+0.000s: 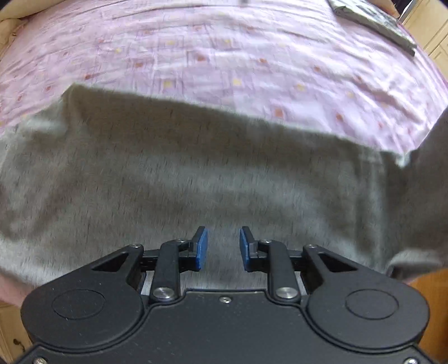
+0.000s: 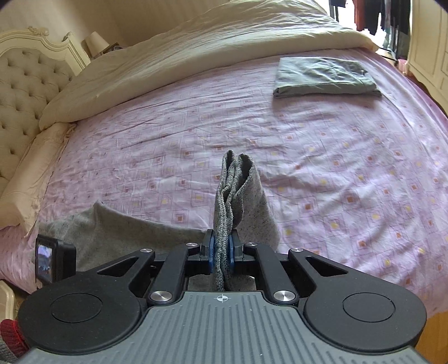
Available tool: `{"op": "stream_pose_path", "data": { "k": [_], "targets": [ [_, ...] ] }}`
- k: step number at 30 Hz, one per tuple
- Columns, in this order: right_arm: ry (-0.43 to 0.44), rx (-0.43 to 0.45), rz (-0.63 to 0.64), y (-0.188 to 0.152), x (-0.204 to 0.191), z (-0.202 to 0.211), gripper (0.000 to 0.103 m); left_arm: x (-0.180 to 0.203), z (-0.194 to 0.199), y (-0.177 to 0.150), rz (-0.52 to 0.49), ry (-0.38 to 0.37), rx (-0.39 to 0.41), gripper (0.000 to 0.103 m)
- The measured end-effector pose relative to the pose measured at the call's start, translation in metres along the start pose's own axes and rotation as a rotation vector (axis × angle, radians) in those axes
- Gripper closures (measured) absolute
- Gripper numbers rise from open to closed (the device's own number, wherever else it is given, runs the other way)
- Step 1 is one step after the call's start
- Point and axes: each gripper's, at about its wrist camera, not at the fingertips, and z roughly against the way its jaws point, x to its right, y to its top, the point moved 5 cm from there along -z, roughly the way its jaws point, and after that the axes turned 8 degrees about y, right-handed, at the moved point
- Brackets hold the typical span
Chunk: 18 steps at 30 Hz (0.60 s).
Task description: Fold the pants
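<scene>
Grey knit pants [image 1: 196, 173] lie spread on the pink bed sheet [image 1: 224, 56], filling the lower half of the left wrist view. My left gripper [image 1: 223, 247] hovers just above them, open and empty, blue pads apart. My right gripper [image 2: 221, 252] is shut on a bunched edge of the same grey pants [image 2: 238, 190], which stands up between the pads. More of the pants lies flat to its left [image 2: 117, 229]. The left gripper's camera [image 2: 51, 259] shows at the left edge of the right wrist view.
A folded grey-green garment [image 2: 324, 77] lies at the far right of the bed, also seen in the left wrist view [image 1: 372, 19]. A cream duvet [image 2: 210, 50] and pillow [image 2: 36, 179] lie along the far and left sides by the tufted headboard [image 2: 25, 81].
</scene>
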Motion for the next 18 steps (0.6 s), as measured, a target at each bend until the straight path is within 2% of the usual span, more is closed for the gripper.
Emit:
{"op": "stream_pose_path", "data": {
  "k": [3, 7, 13, 15, 17, 18],
  "targets": [
    [-0.011, 0.024, -0.032, 0.002, -0.006, 0.000, 0.093, 0.030, 0.009, 0.013, -0.072, -0.055, 0.037, 0.072],
    [-0.051, 0.029, -0.067, 0.000, 0.006, 0.001, 0.093, 0.085, 0.018, 0.008, -0.157, -0.158, 0.047, 0.070],
    [-0.087, 0.036, -0.102, -0.008, 0.040, 0.021, 0.093, 0.154, -0.002, -0.018, -0.164, -0.192, -0.054, 0.070],
    [-0.092, 0.032, -0.114, -0.009, 0.053, 0.025, 0.093, 0.177, -0.003, -0.035, -0.244, -0.220, -0.084, 0.074],
    [-0.102, 0.019, -0.121, -0.011, 0.064, 0.027, 0.093, 0.185, 0.004, -0.046, -0.323, -0.199, -0.043, 0.074],
    [-0.109, 0.020, -0.116, -0.011, 0.066, 0.028, 0.096, 0.182, 0.006, -0.050, -0.326, -0.219, -0.049, 0.072]
  ]
}}
